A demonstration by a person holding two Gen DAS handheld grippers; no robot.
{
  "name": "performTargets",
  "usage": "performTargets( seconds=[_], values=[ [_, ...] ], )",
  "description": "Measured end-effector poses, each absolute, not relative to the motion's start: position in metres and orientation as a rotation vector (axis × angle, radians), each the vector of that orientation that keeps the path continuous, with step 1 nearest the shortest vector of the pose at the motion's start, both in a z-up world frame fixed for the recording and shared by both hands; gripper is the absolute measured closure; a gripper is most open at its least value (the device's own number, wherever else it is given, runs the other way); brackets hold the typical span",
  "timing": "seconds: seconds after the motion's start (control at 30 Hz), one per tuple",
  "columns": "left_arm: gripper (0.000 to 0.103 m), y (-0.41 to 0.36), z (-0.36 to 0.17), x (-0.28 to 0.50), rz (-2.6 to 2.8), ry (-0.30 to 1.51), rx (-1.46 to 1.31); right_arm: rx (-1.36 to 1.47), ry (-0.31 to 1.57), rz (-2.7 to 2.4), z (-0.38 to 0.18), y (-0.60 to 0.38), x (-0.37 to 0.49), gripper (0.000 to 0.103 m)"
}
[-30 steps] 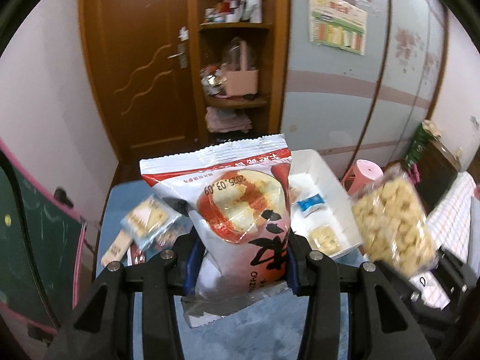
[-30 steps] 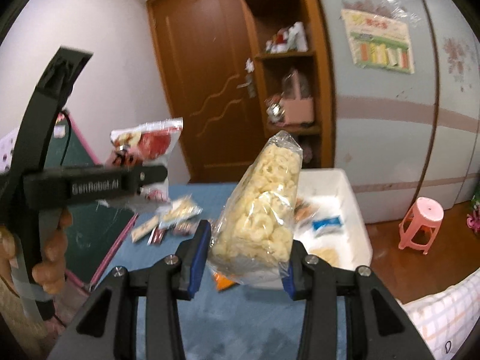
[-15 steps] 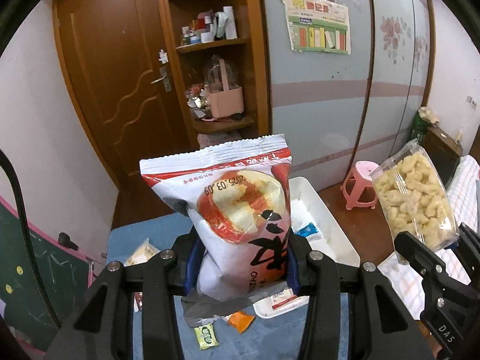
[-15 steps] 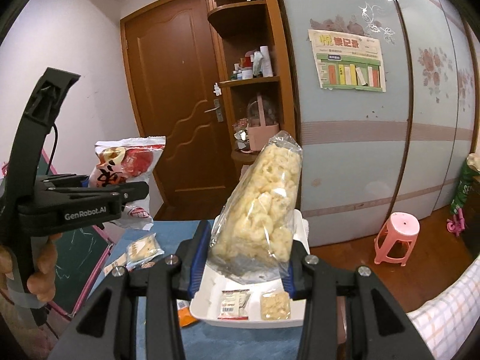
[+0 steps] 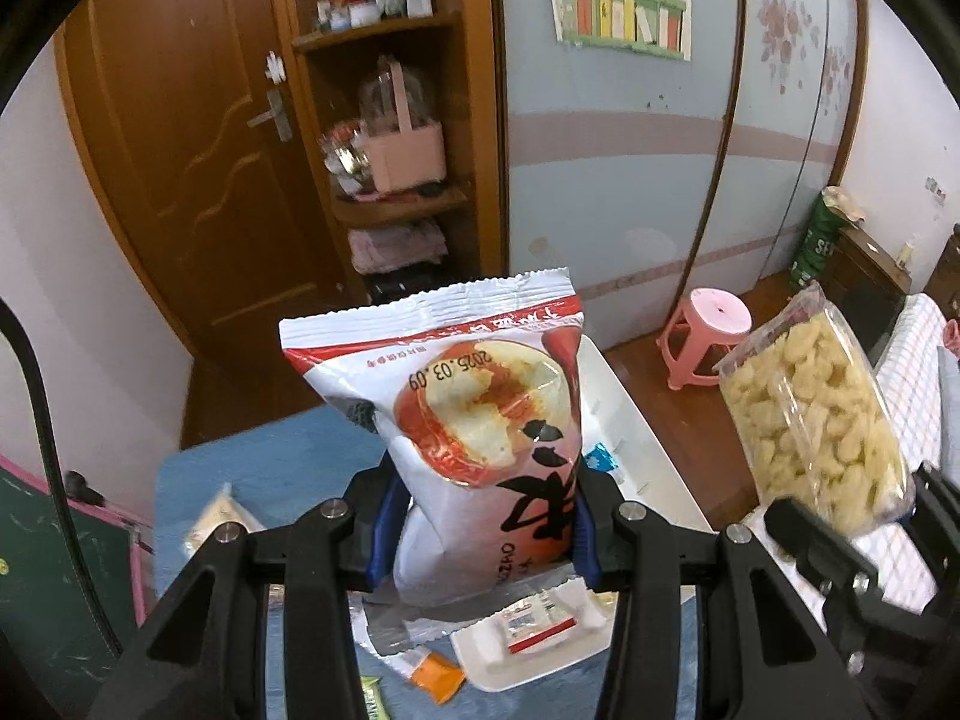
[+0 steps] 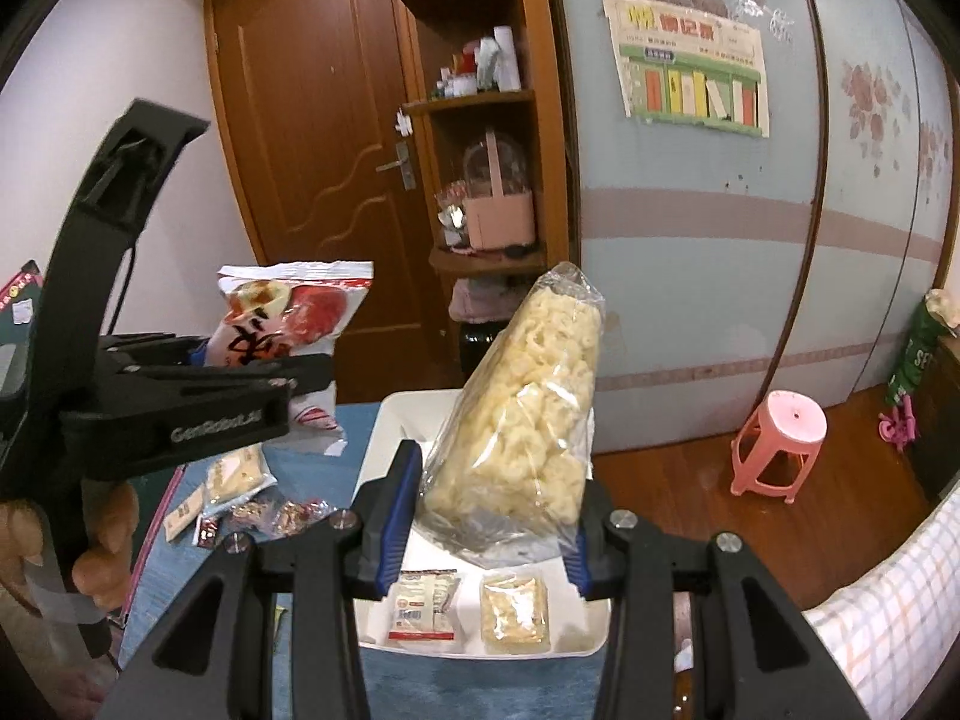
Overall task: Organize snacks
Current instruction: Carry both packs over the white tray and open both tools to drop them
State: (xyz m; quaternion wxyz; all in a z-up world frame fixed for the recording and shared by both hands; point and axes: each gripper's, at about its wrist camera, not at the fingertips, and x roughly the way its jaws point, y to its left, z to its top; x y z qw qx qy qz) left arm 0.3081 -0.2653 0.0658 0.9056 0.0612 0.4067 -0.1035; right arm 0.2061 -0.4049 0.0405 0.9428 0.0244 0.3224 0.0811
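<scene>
- Snacks ride in both my tools above the blue tabletop (image 5: pixel 252 462).
- Left tool (image 5: pixel 480 531) pinches an upright red-and-white printed snack bag (image 5: pixel 474 420).
- Right tool (image 6: pixel 489 531) pinches a clear bag of pale puffed rings (image 6: pixel 528 414), tilted toward one o'clock.
- White rectangular plastic tray (image 6: pixel 384 438) lies beneath, holding small packets.

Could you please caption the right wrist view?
Right hand-held gripper clamps a clear bag of pale puffed snacks above a white plastic tray.
</scene>
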Motion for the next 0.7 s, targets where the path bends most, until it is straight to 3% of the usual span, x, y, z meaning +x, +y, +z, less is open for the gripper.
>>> performTargets(
  seconds=[0.57, 0.6, 0.7],
  values=[
    [0.057, -0.286, -0.012, 0.392, -0.152, 0.969, 0.167, 0.038, 0.875, 0.134, -0.038, -0.398, 0.284, 0.060],
    [0.054, -0.287, -0.014, 0.393, -0.149, 0.974, 0.167, 0.047, 0.892, 0.138, -0.043, -0.398, 0.287, 0.060],
    [0.019, -0.286, -0.019, 0.393, -0.153, 0.994, 0.156, 0.069, 0.930, 0.149, -0.053, -0.400, 0.290, 0.059]
  ],
)
